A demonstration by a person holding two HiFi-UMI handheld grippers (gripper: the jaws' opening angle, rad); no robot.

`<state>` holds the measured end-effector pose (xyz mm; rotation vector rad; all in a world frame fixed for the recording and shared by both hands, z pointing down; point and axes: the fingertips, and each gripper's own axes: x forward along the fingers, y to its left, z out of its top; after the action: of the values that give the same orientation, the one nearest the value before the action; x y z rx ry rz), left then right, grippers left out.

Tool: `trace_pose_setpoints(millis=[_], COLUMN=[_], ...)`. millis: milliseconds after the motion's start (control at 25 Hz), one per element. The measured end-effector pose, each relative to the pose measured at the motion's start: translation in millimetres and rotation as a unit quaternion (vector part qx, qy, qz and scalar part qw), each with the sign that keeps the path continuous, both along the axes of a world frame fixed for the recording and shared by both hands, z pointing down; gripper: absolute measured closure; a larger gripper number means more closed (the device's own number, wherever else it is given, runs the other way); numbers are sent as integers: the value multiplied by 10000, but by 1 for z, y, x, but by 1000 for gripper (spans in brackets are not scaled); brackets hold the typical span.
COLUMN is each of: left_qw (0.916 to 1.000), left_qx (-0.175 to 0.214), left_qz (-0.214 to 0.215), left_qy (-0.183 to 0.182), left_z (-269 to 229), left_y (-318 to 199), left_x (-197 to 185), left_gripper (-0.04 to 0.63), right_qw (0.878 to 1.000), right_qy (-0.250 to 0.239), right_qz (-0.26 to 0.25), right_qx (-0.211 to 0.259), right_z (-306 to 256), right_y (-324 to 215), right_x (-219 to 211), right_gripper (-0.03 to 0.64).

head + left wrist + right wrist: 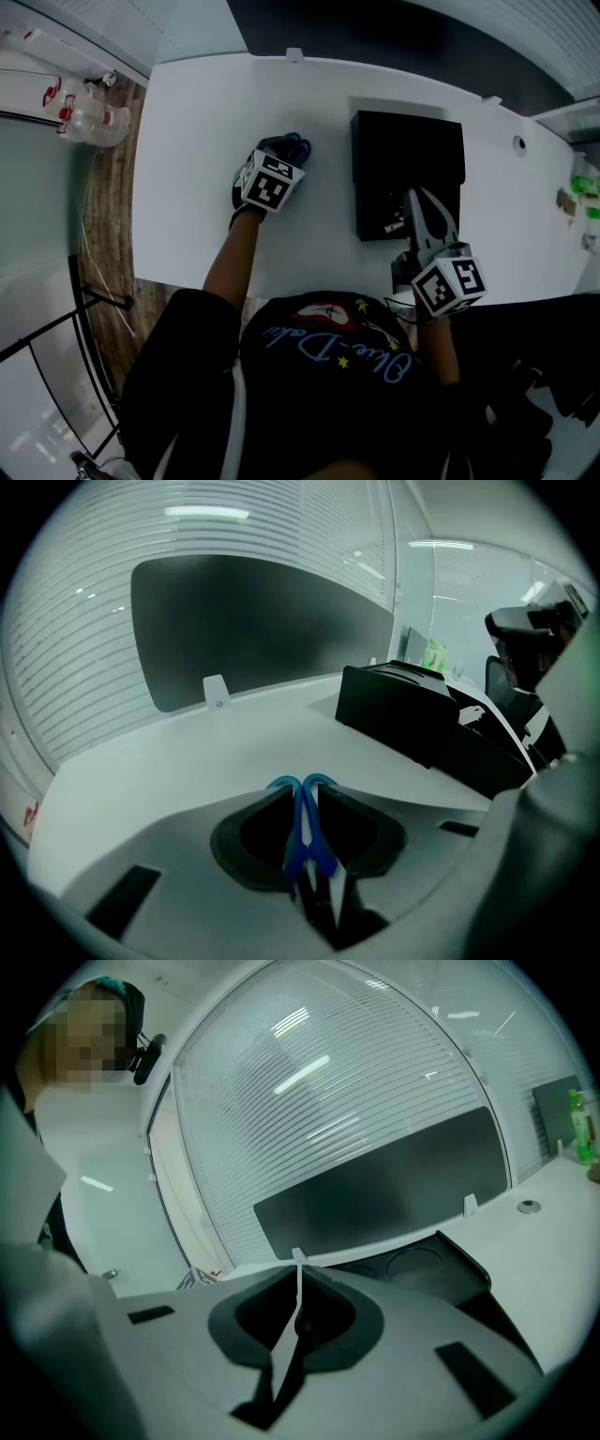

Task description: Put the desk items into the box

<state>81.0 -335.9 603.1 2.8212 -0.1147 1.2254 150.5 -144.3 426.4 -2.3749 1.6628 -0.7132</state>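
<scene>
1. Blue item: two blue strips with looped ends stand between the jaws of the left gripper. The jaws are closed onto it, one jaw against each strip. The loops project just past the jaw tips. What the item is cannot be told.
2. Position: the blue item is held over the white desk, left of the box and apart from it.
3. Box: black, open at the top, standing on the desk right of centre.
4. Right gripper: its jaws are together, with only a thin pale seam between them and nothing held. Its tips lie over the near edge of the box.
5. View differences:
   - The head view shows the blue item only as a blue spot at the left gripper's tip. The left gripper view shows both strips and the grip on them.
   - The left gripper view shows the box's outer side wall.
   - The right gripper view shows a round recess in the box and a green bottle at the desk's far right.
6. Pose: the left forearm reaches forward from the body, and the left gripper tilts down toward the desk. The right gripper is held nearer the body, closer to level, pointing away across the box.
</scene>
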Motion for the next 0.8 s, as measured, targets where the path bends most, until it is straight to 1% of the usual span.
trace_pose_setpoints(millis=[200,440,800], left_qw=[9999,9993,9970], left_qx=[26,142,233], left_qz=[-103,-206,-399], left_qy=[6,270,623], left_z=[-7,-30,-61], left_y=[1,1,2], left_x=[-8,-15,-27], left_gripper=[506,508,511], right_qw=[10000,9999,9995], right_qy=[52,64,208], right_qz=[-20,-50,-115], right_qx=[64,110,207], right_z=[-4,-7,-18], right_y=[2,3,8], right_x=[-1,-5,-10], right_gripper=[597,595,595])
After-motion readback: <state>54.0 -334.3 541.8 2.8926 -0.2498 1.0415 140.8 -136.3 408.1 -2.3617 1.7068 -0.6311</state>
